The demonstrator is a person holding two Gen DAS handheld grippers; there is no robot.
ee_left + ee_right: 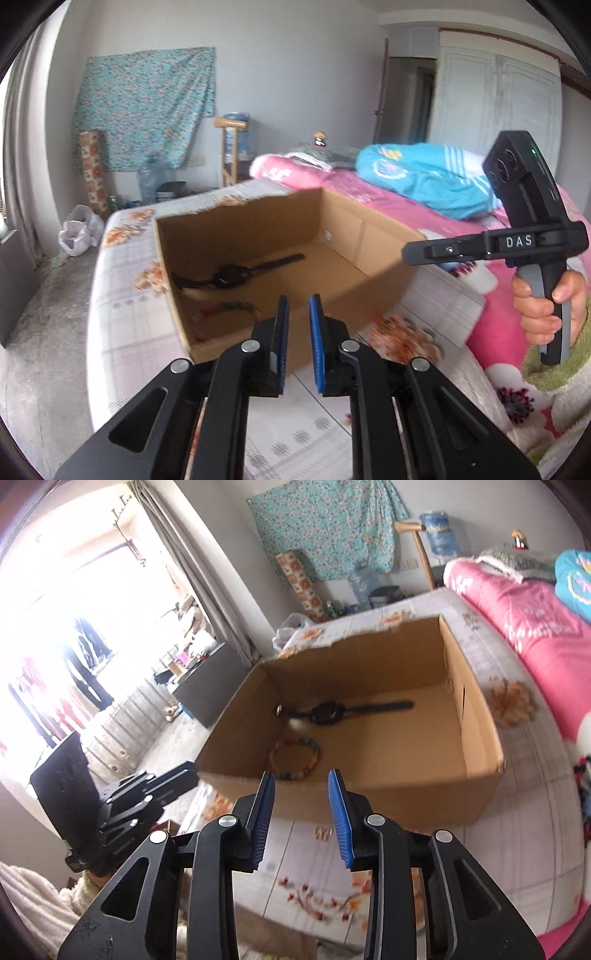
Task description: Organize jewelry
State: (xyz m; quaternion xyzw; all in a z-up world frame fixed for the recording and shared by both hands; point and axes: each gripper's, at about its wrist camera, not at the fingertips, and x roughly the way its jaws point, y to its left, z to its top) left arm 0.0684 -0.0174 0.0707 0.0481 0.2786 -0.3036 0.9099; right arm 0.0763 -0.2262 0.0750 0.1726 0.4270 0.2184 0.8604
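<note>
An open cardboard box [369, 221] [388, 801] sits on the floral bed sheet. Inside it a black wristwatch [229, 275] [325, 712] lies flat near the left wall. A bracelet of coloured beads [314, 757] [236, 306] lies just in front of it, by the near wall. My left gripper [297, 299] hovers at the box's near edge, its blue pads a narrow gap apart and holding nothing. My right gripper [301, 775] is above the near rim, open and empty. In the left wrist view the right gripper [406, 254] is at the right, held by a hand [543, 306].
A pink quilt [495, 332] and a blue garment [424, 177] lie on the bed to the right of the box. Left of the bed is bare floor with a white plastic bag [77, 232], water bottles and a dark cabinet [207, 690]. The left gripper [184, 771] shows at lower left in the right wrist view.
</note>
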